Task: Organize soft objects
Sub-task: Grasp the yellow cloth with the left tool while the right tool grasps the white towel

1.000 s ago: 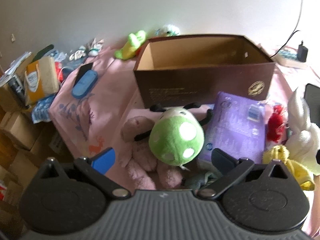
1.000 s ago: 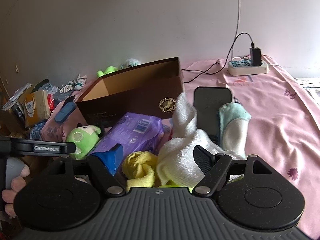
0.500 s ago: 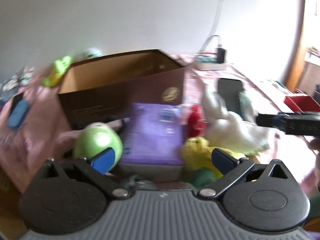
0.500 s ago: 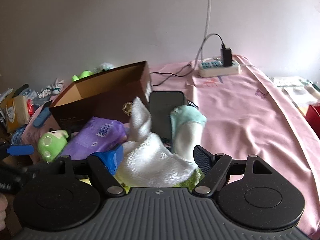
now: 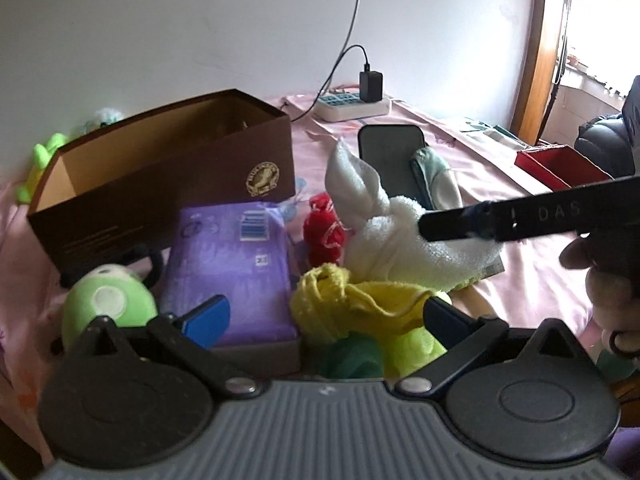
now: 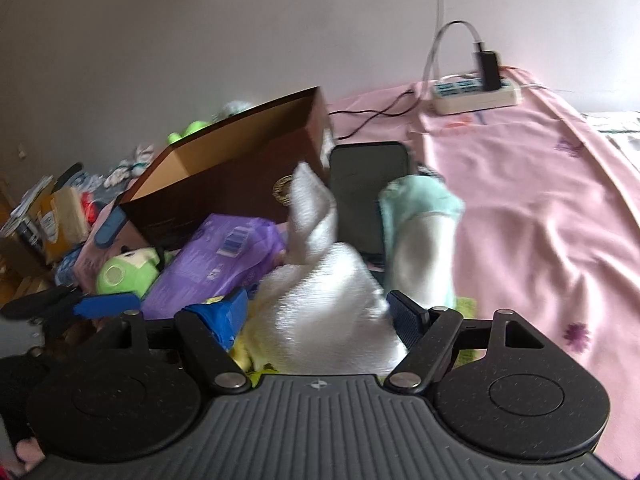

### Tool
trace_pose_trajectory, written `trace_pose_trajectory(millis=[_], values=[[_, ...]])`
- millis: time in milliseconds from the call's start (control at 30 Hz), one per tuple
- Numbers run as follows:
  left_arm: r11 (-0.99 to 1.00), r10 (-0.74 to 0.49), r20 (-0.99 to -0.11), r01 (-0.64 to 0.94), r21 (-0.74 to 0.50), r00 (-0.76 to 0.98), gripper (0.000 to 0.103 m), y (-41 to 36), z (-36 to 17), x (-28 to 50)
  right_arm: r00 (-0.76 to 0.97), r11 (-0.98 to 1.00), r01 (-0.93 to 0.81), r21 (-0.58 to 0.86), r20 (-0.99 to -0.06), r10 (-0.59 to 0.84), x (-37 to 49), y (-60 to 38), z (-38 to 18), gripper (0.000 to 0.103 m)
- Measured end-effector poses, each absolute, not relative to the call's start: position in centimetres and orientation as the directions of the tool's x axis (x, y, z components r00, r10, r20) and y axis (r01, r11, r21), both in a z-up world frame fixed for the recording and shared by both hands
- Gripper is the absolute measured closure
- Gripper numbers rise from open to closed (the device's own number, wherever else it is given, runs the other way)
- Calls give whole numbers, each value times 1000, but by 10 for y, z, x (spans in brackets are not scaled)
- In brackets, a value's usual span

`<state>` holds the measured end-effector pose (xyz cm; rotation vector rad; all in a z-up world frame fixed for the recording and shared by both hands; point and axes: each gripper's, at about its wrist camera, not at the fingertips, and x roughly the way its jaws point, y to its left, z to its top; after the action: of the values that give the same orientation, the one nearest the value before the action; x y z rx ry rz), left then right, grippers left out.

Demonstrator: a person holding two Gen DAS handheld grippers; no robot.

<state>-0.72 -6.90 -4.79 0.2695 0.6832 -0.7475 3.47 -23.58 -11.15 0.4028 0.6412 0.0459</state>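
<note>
An open brown box stands on the pink bedspread. In front of it lie a purple pack, a green plush, a red knitted piece, a yellow cloth and a white towel. My left gripper is open above the yellow cloth. My right gripper is open with the white towel between its fingers; one right finger shows against the towel in the left wrist view.
A black phone and a pale teal sock lie behind the towel. A power strip with charger sits by the wall. A red box lies at the right. Clutter fills the left side.
My left gripper has swung right, from over the green plush to over the yellow cloth. My right gripper has moved in around the white towel.
</note>
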Motion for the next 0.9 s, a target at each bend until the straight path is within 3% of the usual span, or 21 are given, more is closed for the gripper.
trace_pose_trajectory(millis=[300,433,567,667,767,900], values=[[681,-531,-669,732,28,520,4,-88,-63,8,764,918,66,392,-611,206,62,-241,-126,41],[650,-557,-674,760,10,485,29,-91,-65,9,753,916,41,399,-615,234,69,-237,-129,45],[634,-547,-686,773,35,480,32,-97,-74,10,740,911,46,410,-626,244,72,-239,-135,66],[633,-542,-690,773,39,480,60,-98,-77,10,750,907,50,418,-615,242,70,-242,-135,73],[639,-538,-681,767,54,496,70,-97,-76,7,760,905,47,422,-603,242,67,-242,-134,76],[662,-531,-667,747,59,523,75,-95,-70,6,794,904,21,427,-556,244,58,-241,-125,78]])
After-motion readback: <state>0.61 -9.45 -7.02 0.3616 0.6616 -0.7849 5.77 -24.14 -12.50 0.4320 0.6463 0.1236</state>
